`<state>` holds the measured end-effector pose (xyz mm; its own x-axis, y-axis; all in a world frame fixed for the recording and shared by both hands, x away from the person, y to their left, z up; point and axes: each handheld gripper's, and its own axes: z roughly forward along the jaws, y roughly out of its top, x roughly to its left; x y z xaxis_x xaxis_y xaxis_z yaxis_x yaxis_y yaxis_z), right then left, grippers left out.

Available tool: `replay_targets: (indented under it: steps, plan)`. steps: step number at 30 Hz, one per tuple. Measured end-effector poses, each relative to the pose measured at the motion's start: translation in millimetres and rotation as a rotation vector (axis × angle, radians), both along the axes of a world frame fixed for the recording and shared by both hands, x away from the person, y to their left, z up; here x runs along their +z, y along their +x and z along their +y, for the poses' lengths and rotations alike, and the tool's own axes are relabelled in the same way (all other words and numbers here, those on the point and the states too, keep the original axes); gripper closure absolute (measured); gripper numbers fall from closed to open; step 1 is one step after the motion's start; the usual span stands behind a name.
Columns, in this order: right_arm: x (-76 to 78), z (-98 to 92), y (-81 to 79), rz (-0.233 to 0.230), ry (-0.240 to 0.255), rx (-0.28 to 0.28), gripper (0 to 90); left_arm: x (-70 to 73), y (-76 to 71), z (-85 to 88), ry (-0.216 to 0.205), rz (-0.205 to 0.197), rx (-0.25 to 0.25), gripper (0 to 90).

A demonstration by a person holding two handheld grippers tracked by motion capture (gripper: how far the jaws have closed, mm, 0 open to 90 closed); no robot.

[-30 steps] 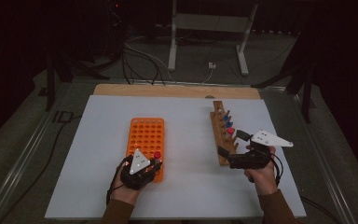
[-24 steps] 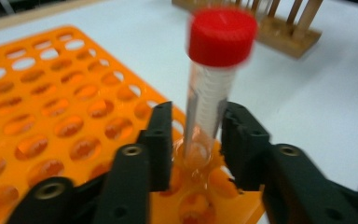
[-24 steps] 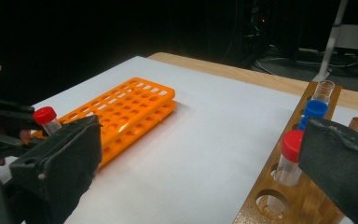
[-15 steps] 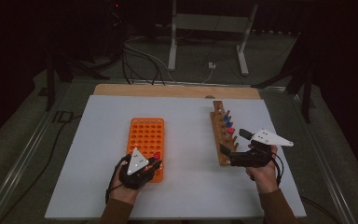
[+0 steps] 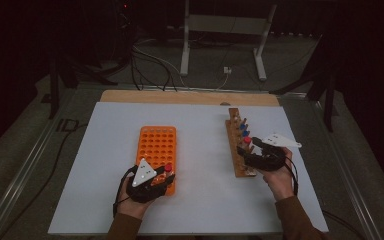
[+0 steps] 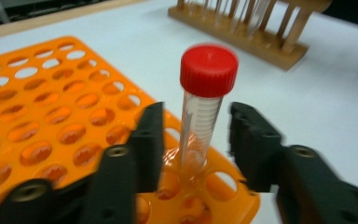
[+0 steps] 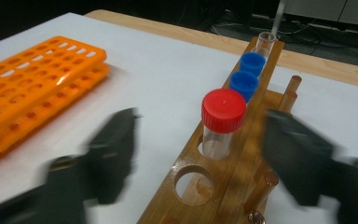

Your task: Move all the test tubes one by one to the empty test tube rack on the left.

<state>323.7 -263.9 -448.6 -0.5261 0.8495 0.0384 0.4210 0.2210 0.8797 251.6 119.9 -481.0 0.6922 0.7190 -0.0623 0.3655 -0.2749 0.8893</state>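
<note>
The left gripper (image 6: 196, 140) has just been opening; its jaws stand apart on either side of a red-capped tube (image 6: 204, 109) without pressing it. That tube stands upright in a hole at the near right corner of the orange rack (image 6: 51, 121). In the high view the left gripper (image 5: 156, 179) sits over the same near corner of the orange rack (image 5: 156, 146).

The right gripper (image 7: 200, 154) has just been closing, its blurred jaws on either side of a second red-capped tube (image 7: 222, 122), still clear of it. This tube stands in the wooden rack (image 7: 235, 163), which lies well to the right of the orange rack on the tabletop (image 5: 200, 150).

Counted: two grippers, two racks, two red-capped tubes. In the wooden rack, beyond the red cap, come two blue-capped tubes (image 7: 245, 74), then one uncapped tube (image 7: 264, 43) at the far end; one empty hole shows on the near side of the red cap. The orange rack holds one tube; the rest of its holes are empty.

The tabletop is a white sheet with a strip of bare wood (image 5: 190, 96) along its far edge. Beyond it the room is dark: a grey floor with loose cables (image 5: 150, 60) and the legs of a pale metal stand (image 5: 222, 45).
</note>
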Motion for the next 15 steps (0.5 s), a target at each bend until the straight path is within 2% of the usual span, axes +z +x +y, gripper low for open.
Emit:
replay_targets:
  steps: [1, 2, 3, 4, 6, 7, 9, 10, 11, 12, 15]
  plan:
    - [-1.4, 0.3, 1.8, 0.008, 0.002, -0.001, 43.0, 1.8, -0.8, 1.1, -0.009, -0.008, 0.002, 43.9]
    - [-3.9, 1.3, 4.9, 0.016, 0.002, -0.006, 49.5, 3.5, -1.6, 2.2, -0.016, -0.017, 0.005, 33.8]
    - [-5.0, 2.3, 6.1, 0.018, -0.002, -0.016, 51.6, 4.9, -2.4, 3.1, -0.024, -0.023, 0.012, 28.5]
    - [-5.0, 2.3, 6.1, 0.018, -0.002, -0.016, 51.6, 6.4, -3.1, 3.9, -0.033, -0.029, 0.018, 28.5]
    - [-7.5, 3.4, 9.5, 0.024, -0.003, -0.044, 59.1, 9.2, -3.9, 5.7, -0.044, -0.039, 0.025, 16.8]
    - [-7.5, 3.4, 9.5, 0.024, -0.003, -0.044, 59.1, 10.2, -3.9, 6.5, -0.056, -0.04, 0.031, 16.8]
    - [-8.7, 3.1, 11.4, 0.029, 0.004, -0.052, 64.5, 11.7, -3.7, 8.7, -0.074, -0.041, 0.031, 15.0]
    - [-9.2, 3.2, 12.3, 0.029, 0.003, -0.062, 71.1, 12.2, -3.2, 9.3, -0.074, -0.041, 0.038, 7.8]
    - [-9.2, 3.2, 12.3, 0.029, 0.003, -0.062, 71.1, 12.4, -2.9, 9.9, -0.079, -0.041, 0.042, 7.8]
    - [-9.3, 3.2, 12.8, 0.026, 0.009, -0.066, 71.9, 12.6, -2.4, 10.5, -0.083, -0.041, 0.047, 3.6]
    - [-8.2, 3.9, 11.8, 0.016, 0.013, -0.065, 72.4, 12.9, -0.9, 12.8, -0.101, -0.037, 0.05, 2.3]
